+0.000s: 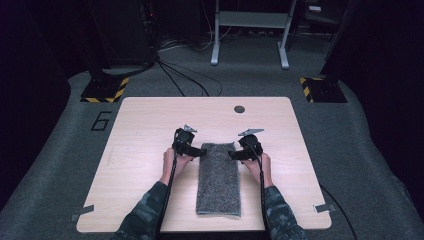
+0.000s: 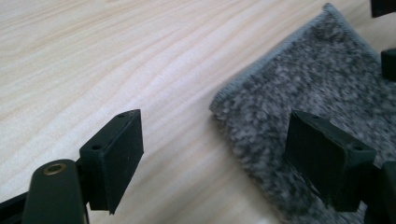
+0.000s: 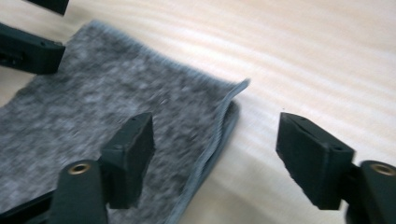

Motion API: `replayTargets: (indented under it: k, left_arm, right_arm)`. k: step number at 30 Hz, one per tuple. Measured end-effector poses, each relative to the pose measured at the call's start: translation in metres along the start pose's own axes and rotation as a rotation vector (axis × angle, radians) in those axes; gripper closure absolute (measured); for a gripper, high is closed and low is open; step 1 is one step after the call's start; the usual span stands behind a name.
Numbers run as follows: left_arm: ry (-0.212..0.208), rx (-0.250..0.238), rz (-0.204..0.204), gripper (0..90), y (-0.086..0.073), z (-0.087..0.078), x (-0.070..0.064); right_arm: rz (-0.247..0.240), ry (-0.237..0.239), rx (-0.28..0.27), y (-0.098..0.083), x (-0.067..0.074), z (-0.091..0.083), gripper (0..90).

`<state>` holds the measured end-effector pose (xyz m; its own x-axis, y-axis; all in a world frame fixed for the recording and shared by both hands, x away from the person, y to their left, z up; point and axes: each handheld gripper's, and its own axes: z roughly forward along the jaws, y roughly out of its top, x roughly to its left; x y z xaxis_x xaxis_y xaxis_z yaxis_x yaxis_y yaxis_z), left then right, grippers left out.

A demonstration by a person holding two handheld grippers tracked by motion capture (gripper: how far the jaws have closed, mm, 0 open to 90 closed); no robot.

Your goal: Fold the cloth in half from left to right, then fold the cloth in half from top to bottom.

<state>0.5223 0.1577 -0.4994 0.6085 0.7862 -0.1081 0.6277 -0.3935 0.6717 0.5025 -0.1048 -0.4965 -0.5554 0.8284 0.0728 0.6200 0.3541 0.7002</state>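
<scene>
A grey folded towel (image 1: 218,177) lies lengthwise in the middle of the light wooden table (image 1: 140,125). My left gripper (image 1: 198,150) is at the towel's far left corner and stands open; in the left gripper view (image 2: 215,154) its jaws straddle the towel's (image 2: 308,88) corner, one over bare wood, one over the cloth. My right gripper (image 1: 234,154) is open at the far right corner; in the right gripper view (image 3: 215,154) its jaws straddle the towel's (image 3: 107,102) layered edge, whose top corner curls up slightly.
A small dark round hole (image 1: 239,109) sits near the table's far edge. Tape tabs (image 1: 325,208) mark the near corners. Beyond the table are cables (image 1: 185,75), a metal frame's legs (image 1: 250,35) and hazard-striped stand bases (image 1: 105,92) on the grey floor.
</scene>
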Motion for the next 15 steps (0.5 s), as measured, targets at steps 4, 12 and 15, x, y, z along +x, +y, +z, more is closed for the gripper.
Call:
replayTargets:
  k: [4, 12, 15]
  left_arm:
    - [0.015, 0.004, -0.01, 21.7, 0.003, 0.006, 0.004]
    - [0.016, 0.021, -0.005, 36.1, 0.001, 0.013, 0.001]
    - [0.011, 0.024, 0.014, 43.6, 0.0, 0.014, -0.002]
  right_arm:
    - [0.023, -0.011, 0.01, 0.007, -0.003, 0.007, 33.5]
    - [0.008, -0.049, 0.041, 0.011, -0.001, 0.021, 50.0]
    - [0.004, -0.054, 0.05, 0.011, -0.001, 0.024, 56.6]
